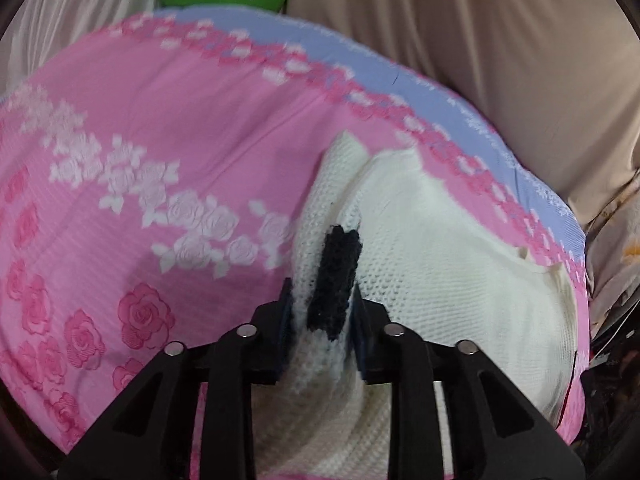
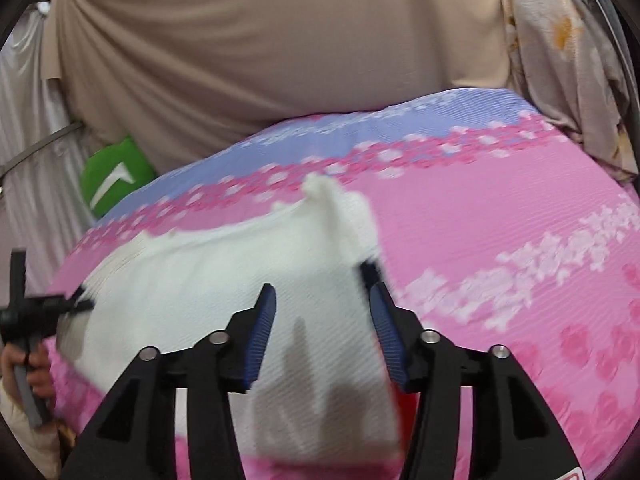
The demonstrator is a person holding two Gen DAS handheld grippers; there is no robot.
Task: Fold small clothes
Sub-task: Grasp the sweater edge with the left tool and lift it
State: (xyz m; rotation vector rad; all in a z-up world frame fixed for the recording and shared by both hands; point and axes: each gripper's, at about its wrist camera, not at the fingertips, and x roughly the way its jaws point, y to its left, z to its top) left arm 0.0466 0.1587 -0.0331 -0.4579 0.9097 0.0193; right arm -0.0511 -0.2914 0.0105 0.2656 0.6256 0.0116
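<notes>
Two grippers on the go here, one small white knit top [image 1: 440, 264] spread on the pink rose bedspread [image 1: 140, 168], sitting lower right in my left camera's frame and centre-left in my right one. My left gripper [image 1: 322, 320] is clamped onto a bunched ridge of the knit, right where the black trim [image 1: 336, 276] runs, with both blue pads [image 1: 285, 320] squeezing cloth. I reckon I'm pinching it there to hold that edge steady, or to lift it for a fold. My right gripper [image 2: 322, 320] hangs over the other side of the top with its jaws spread wide and nothing between them, just the knit lying underneath and a bit of black trim near the right pad. In the right camera's frame you can see my left hand [image 2: 36, 372] at the far lower left, wrapped round its grey handle, the tool pointing in level toward the cloth. Both tools point toward the beige drape [image 2: 280, 60] behind the bed.
</notes>
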